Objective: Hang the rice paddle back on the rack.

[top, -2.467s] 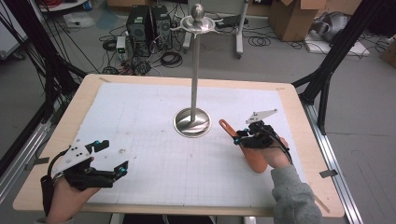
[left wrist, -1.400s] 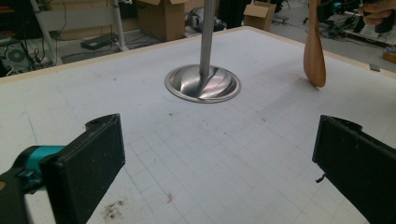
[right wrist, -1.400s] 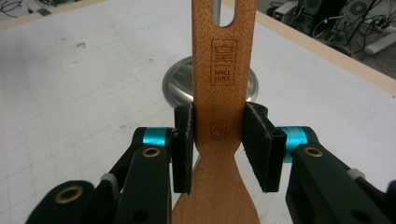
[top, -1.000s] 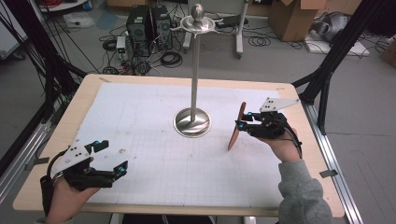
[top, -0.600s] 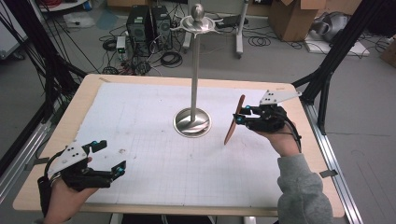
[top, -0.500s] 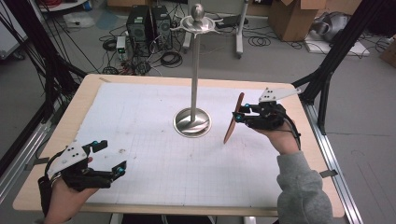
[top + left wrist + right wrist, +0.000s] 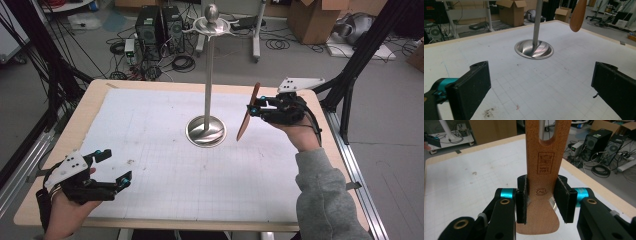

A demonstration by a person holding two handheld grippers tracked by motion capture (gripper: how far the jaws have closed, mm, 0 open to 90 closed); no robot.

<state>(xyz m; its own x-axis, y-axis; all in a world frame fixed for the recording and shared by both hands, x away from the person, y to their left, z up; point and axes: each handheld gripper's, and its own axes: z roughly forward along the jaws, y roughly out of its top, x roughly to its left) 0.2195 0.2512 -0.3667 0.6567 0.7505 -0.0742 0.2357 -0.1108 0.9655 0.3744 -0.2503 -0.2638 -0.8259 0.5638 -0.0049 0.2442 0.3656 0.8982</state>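
Your right tool (image 7: 254,109) is clamped on the flat wooden spatula (image 7: 247,113), standing almost upright just right of the tall silver metal stand (image 7: 209,75); your left tool (image 7: 114,167) is apart.

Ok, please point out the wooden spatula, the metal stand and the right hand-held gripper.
wooden spatula (image 7: 541,150): right gripper view, on its flat face by the slot.
metal stand (image 7: 205,132): high view, on its round base.
right hand-held gripper (image 7: 541,200): right gripper view, midway between its fingertips, which clamp the spatula.

The spatula (image 7: 541,170) is pale wood with a slot through its blade and a stamped mark, held off the table, tilted, right of the stand.
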